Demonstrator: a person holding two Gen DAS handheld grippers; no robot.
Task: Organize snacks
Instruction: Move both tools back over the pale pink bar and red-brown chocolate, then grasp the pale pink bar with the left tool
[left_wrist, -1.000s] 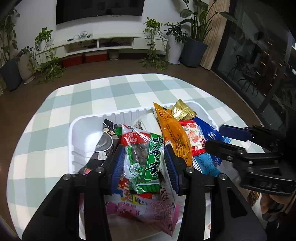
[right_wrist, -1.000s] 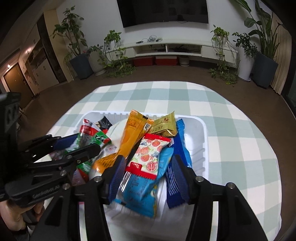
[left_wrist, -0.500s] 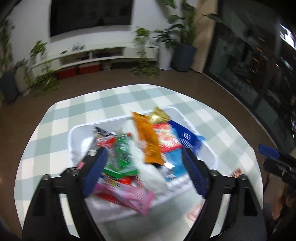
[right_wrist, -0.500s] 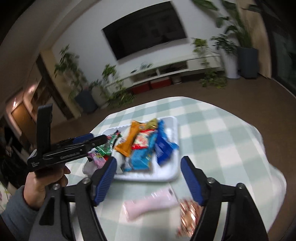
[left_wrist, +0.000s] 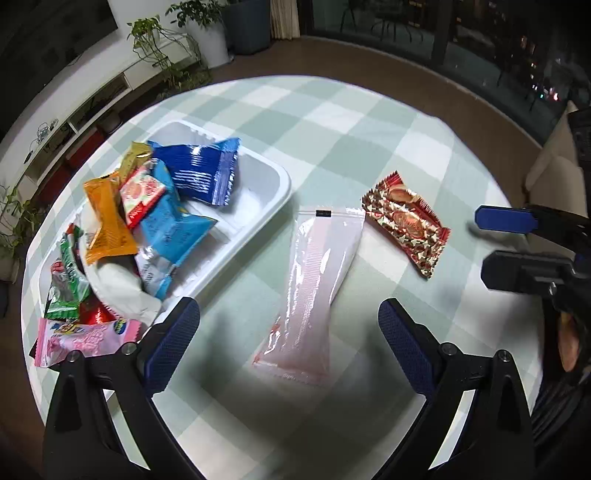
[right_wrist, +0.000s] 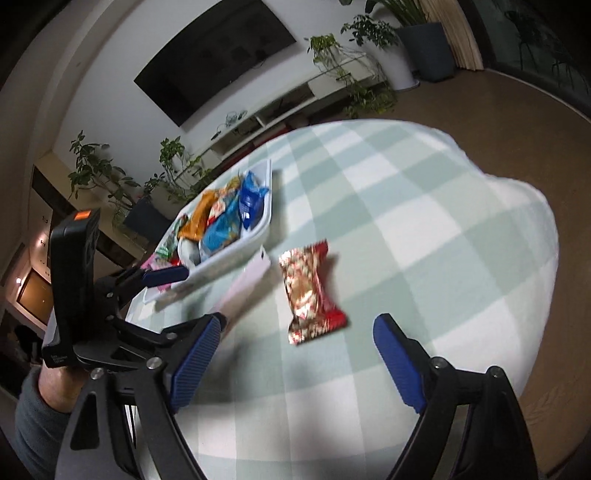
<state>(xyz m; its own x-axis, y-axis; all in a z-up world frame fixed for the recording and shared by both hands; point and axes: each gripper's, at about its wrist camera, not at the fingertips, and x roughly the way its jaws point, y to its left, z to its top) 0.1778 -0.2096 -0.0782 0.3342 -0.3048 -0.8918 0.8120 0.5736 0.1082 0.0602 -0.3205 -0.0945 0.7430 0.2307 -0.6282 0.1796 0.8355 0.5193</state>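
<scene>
- We see a white plastic tray (left_wrist: 258, 218) heaped with snack packets at left on the green-and-white checked tablecloth (left_wrist: 332, 122).
- Pale pink long sachet (left_wrist: 317, 280) and red-gold foil wrapper (left_wrist: 406, 221) lie beside it.
- Left gripper (left_wrist: 288, 339) and right gripper (right_wrist: 295, 358) both gape wide, holding nothing.

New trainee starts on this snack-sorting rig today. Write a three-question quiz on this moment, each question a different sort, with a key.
1. True or false: the long pale pink packet lies inside the white tray.
2. Which snack lies ahead of the right gripper? A) the red and gold wrapped snack B) a green bottle C) a banana
3. Fill in: the left gripper has its fingers ____.

Key: 1 false, it lies on the checked tablecloth beside the tray. 2 A. 3 open.
</scene>
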